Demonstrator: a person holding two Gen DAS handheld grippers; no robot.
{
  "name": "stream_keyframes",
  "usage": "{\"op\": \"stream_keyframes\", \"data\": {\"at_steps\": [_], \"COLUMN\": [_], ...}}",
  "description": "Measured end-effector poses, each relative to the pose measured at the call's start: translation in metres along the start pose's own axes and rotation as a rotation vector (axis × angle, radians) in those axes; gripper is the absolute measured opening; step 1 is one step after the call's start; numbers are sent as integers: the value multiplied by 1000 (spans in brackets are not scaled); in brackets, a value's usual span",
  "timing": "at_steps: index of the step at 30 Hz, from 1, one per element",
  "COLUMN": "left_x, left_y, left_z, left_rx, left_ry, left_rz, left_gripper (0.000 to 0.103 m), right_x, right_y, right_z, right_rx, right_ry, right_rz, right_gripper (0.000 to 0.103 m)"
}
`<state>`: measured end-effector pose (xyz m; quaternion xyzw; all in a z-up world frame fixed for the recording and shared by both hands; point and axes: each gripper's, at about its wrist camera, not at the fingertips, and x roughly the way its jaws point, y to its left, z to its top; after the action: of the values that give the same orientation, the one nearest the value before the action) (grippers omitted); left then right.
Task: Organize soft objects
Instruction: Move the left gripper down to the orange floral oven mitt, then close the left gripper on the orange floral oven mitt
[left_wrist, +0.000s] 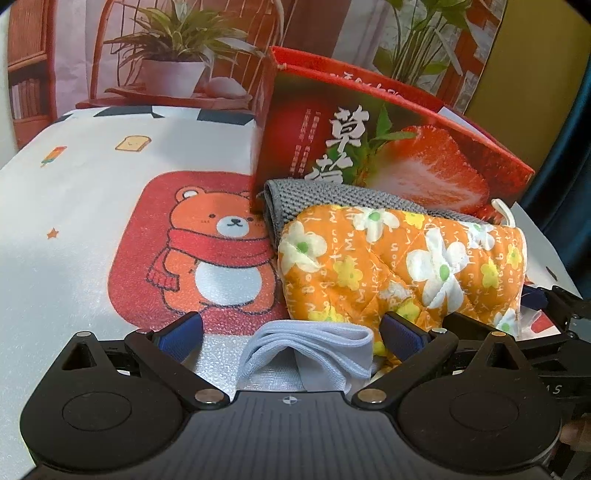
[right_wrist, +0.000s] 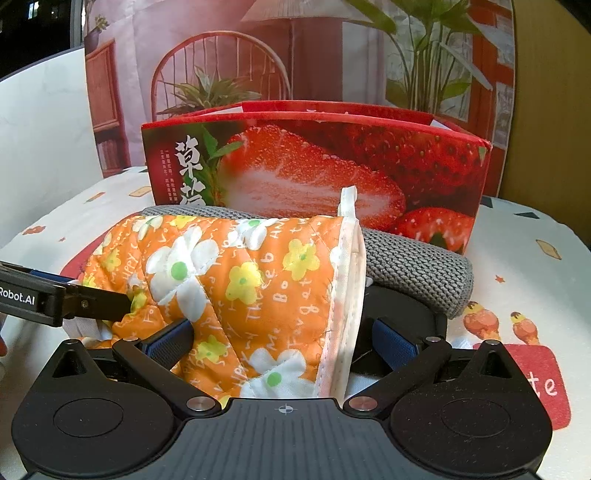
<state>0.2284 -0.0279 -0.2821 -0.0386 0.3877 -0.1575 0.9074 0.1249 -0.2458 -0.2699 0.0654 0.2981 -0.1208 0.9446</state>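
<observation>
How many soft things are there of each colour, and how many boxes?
Orange flowery oven mitt: 1
Grey knitted cloth: 1
White folded cloth: 1
Red strawberry box: 1
Total: 4 things, 3 soft and 1 box.

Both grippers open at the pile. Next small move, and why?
Probably close the right gripper on the oven mitt: its cuff already sits between the open jaws, atop the grey cloth, with the strawberry box right behind. The left gripper straddles white fabric.
</observation>
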Motion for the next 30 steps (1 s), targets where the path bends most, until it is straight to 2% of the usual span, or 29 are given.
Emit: {"op": "stream_keyframes", "data": {"at_steps": [6, 10, 13, 15, 16, 21, 30], "left_x": [-27, -39, -37, -33, -32, -25, -17], "left_y": [-8, -7, -10, -10, -10, -10, -2], "left_z": [10, 18, 17, 13, 12, 6, -2], "left_rx": [50, 43, 43, 36, 36, 24, -21], "left_ry": [-102, -154, -134, -104, -93, -64, -23], "left_rz": [21, -9, -40, -77, -90, -123, -146], "left_gripper": [91, 84, 73, 61, 60, 57, 57], "right_x": [-6, -12, -16, -17, -18, -23, -25], "right_y": [-2, 0, -1, -2, -2, -3, 1], "right_z": [1, 2, 4, 5, 6, 8, 8], "right_rx": [10, 1, 3, 8, 10, 5, 2], "right_ry": [-7, -10, -16, -18, -18, -24, -19], "right_rz": [12, 18, 21, 23, 24, 38, 57], "right_gripper": [103, 102, 100, 98, 97, 86, 84]}}
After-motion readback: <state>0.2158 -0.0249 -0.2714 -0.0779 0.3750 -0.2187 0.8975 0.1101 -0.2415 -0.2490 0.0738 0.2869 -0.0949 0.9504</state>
